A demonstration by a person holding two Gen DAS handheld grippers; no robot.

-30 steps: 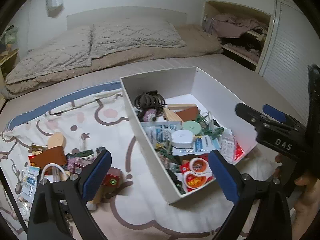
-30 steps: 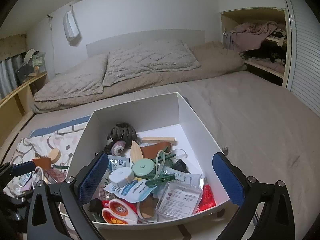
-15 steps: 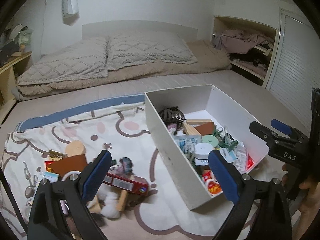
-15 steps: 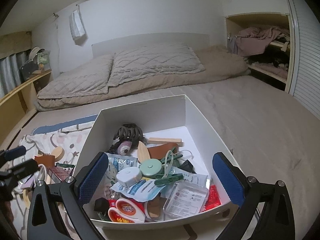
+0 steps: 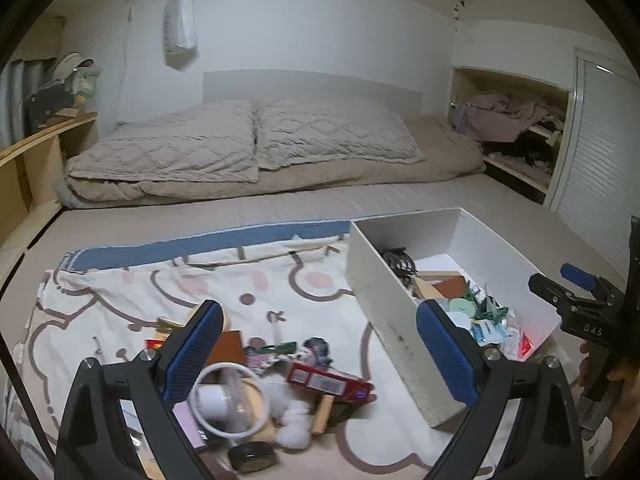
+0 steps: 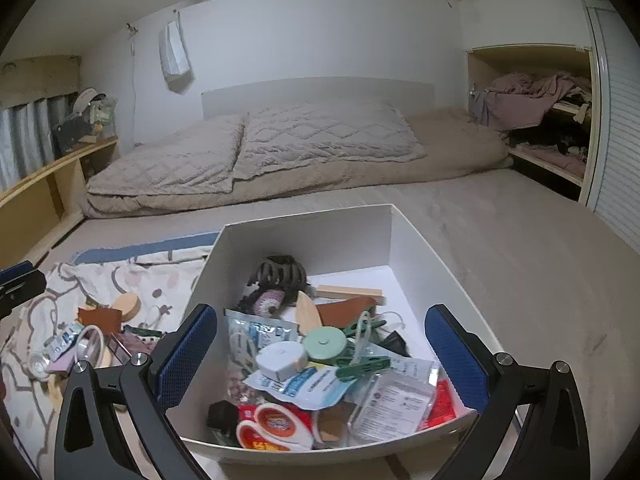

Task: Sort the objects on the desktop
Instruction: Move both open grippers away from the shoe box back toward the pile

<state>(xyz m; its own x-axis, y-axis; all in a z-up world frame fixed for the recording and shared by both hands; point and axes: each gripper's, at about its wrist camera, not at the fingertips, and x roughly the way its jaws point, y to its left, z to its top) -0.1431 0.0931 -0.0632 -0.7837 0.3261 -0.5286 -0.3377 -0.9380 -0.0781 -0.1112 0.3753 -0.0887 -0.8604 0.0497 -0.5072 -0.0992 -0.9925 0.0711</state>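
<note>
Sorting in progress on a bed: a white rectangular cardboard box (image 6: 412, 240), smooth-walled and already heaped with small goods, sits to the right of a printed cream fabric mat (image 5: 140, 296) bearing the loose pile yet to be sorted. Left gripper (image 5: 320, 356): jaws wide, empty, hanging above the pile. Right gripper (image 6: 320, 356): jaws wide, empty, over the near end of the box. Pile contents: glossy red rectangular carton (image 5: 328, 380), rigid; white plastic ring (image 5: 228, 400), thin and hard; fluffy white pom-pom (image 5: 294, 426), soft and compressible; flat brown leather piece (image 5: 230, 346); black round lid (image 5: 252, 456). Box contents include a mint-green round case (image 6: 324, 344), crinkly foil sachets and a black hair claw (image 6: 280, 272). Recommended handling: probably take the carton first, closing across its narrow width, clear of the ring and pom-pom beside it.
</note>
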